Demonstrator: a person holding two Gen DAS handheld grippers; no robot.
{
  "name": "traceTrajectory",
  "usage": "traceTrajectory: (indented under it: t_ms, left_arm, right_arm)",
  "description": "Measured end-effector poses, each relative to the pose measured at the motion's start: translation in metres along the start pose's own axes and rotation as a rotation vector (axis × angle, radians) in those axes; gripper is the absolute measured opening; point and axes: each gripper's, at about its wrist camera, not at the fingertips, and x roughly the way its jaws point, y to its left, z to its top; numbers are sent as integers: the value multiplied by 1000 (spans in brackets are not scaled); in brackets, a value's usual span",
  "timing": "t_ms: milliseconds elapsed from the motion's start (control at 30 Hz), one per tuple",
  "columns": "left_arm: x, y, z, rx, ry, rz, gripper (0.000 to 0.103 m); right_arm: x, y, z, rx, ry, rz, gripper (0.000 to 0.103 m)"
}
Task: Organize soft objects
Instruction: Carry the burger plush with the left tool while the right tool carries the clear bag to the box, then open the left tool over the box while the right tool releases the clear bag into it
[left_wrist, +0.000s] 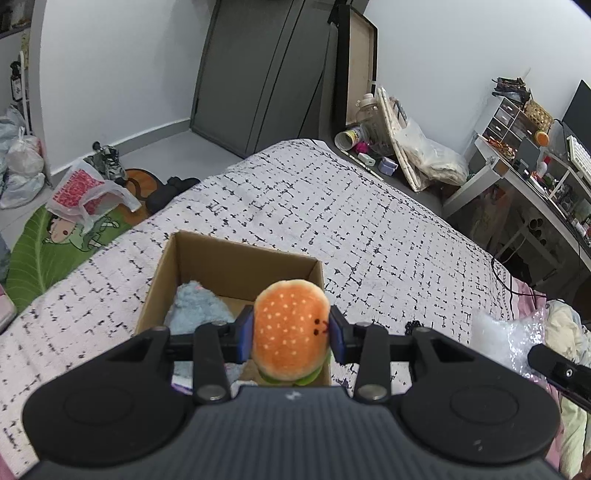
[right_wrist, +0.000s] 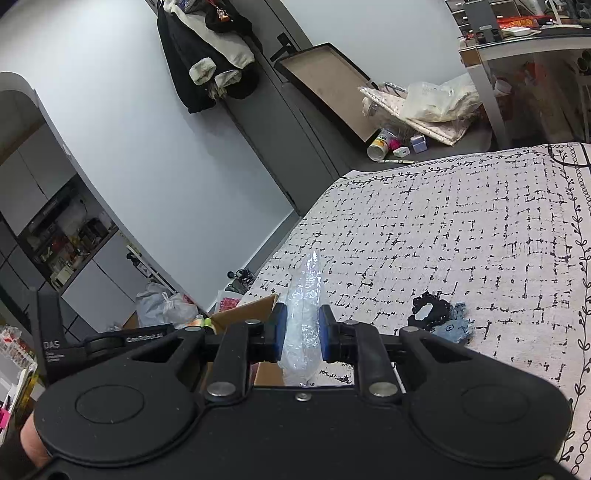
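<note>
Already, a fluffy pale-blue plush toy (left_wrist: 201, 308) was stowed in the open brown cardboard box (left_wrist: 236, 258) on the bed, a round orange burger plush (left_wrist: 290, 328) was clamped in the left tongs (left_wrist: 291, 334) above it, and a crinkly clear plastic bag (right_wrist: 303, 325) was pinched in the right tongs (right_wrist: 301, 332), unboxed.

burger plush (left_wrist: 290, 326), orange sesame bun with a small face and green lettuce edge, sits upright above the open cardboard box (left_wrist: 236, 254) on the bed. fluffy light-blue plush (left_wrist: 197, 308) lies inside the box at its left side. crinkled clear plastic bag (right_wrist: 303, 321) stands upright, bunched; black lace piece (right_wrist: 428, 314) and blue fabric scrap (right_wrist: 454, 326) lie touching on the bedspread.
</note>
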Motion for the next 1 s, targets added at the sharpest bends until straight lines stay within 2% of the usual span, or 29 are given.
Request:
traceTrajectory:
  t_ms: [300,533,667,733,1000]
  left_arm:
    - [40,9,-6,-33,65,-32,39]
    - [56,19,-11,-60,102,-58,41]
    - [57,25,-10,-73,118,-120,46]
    - [55,27,-8,-82,119,-127,49]
    - [38,39,13,-72,97,-90,54]
  right_arm:
    - [16,11,1,-26,5,-18,19]
    - [35,24,3,-44,-8,-10,19]
    - [45,32,5,-42,-19,22,19]
    - [49,39,7,-52,-19,31,19]
    - [80,58,7,-44,8,52,19]
